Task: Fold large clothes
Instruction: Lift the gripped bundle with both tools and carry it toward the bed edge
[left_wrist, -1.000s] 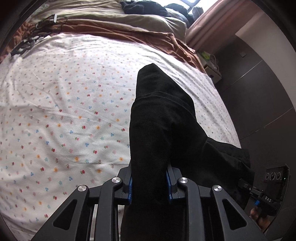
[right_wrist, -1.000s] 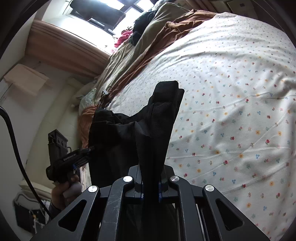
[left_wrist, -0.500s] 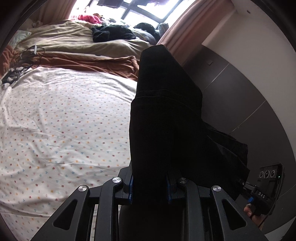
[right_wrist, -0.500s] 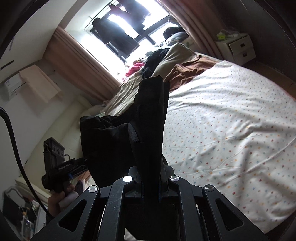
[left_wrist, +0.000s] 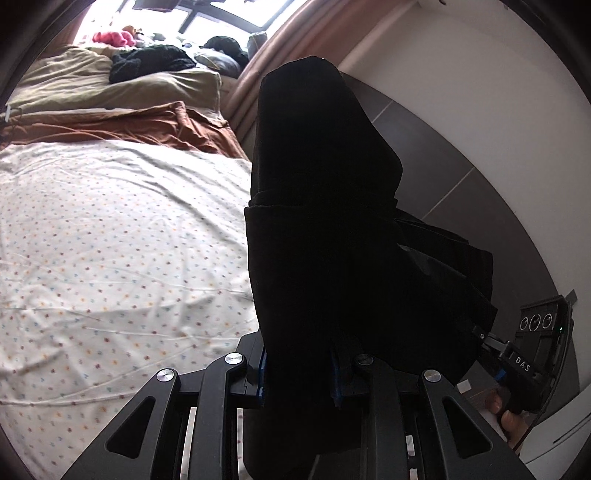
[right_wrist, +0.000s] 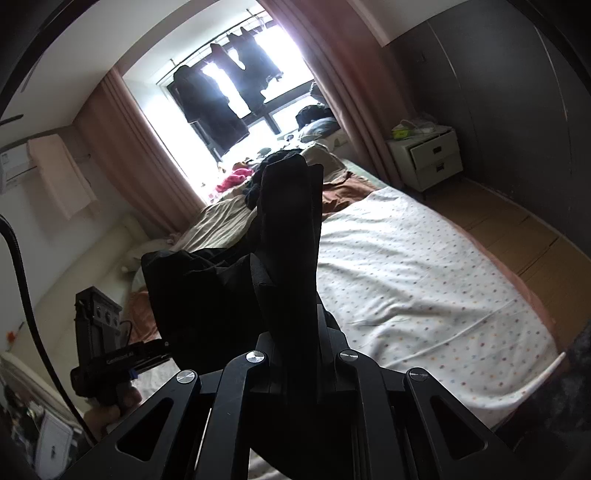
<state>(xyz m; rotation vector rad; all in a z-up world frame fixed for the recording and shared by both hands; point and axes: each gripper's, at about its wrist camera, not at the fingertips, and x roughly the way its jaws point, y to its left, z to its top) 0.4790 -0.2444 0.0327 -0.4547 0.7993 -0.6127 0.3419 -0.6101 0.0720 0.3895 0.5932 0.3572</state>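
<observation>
A large black garment (left_wrist: 325, 206) hangs in the air between both grippers, above the bed. My left gripper (left_wrist: 300, 363) is shut on one bunched end of it, and cloth spills up over the fingers and hides the tips. My right gripper (right_wrist: 295, 343) is shut on the other end of the black garment (right_wrist: 288, 236), which stands up in a tall fold. Each wrist view shows the other gripper off to the side, the right one (left_wrist: 517, 363) and the left one (right_wrist: 118, 360), with the cloth sagging between them.
The bed's white flowered sheet (left_wrist: 110, 240) spreads below. Brown and tan bedding (left_wrist: 118, 122) with dark clothes (left_wrist: 151, 61) lies at its far end by the window (right_wrist: 236, 88). A white nightstand (right_wrist: 428, 155) and wooden floor (right_wrist: 517, 236) flank the bed.
Both grippers rose with the garment still held. The views tipped up from the sheet toward the window, wall and far bedding. The bed now looks lower and farther.
</observation>
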